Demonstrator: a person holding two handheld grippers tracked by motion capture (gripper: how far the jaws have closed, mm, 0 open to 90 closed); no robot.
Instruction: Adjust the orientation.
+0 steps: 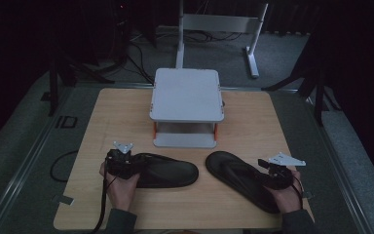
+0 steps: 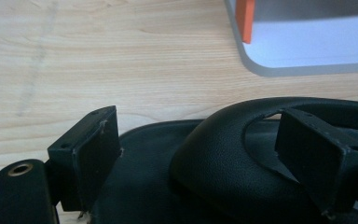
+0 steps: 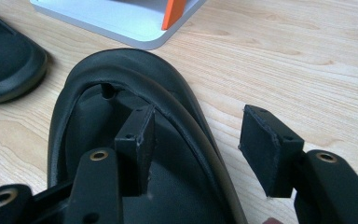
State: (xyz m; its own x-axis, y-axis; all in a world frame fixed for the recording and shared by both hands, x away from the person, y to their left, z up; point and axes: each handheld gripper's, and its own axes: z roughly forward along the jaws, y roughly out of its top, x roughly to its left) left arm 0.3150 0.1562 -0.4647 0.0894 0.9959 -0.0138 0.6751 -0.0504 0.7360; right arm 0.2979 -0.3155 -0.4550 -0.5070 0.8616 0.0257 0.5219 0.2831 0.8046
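two black flip-flop sandals lie flat on the wooden counter (image 1: 243,112), in front of a small grey two-tier rack (image 1: 187,95) with orange posts. the left sandal (image 1: 168,171) lies roughly crosswise; the right sandal (image 1: 236,178) lies on a diagonal, toe toward the rack. the two are near each other but apart.

the left gripper (image 2: 200,158) is spread wide, one jaw outside the sole edge and the other beyond the strap (image 2: 223,140), with the strap's arch between them. it grips nothing yet. the right gripper (image 3: 198,149) is also spread wide: its left jaw stands over the footbed inside the strap, its right jaw over bare counter outside the sole edge. the strap and sole rim (image 3: 186,116) pass between them, ungripped.

handling, as a judgement: each sandal looks light, with a flexible foam or rubber sole that will sag if lifted by one end. the surface appears matt and lightly textured, so slip should be low. nothing fragile. best hold: across the strap near its arch, or across the sole rim with one jaw inside. a strap hold lets the sole hang and swing; a rim hold controls tilt better.
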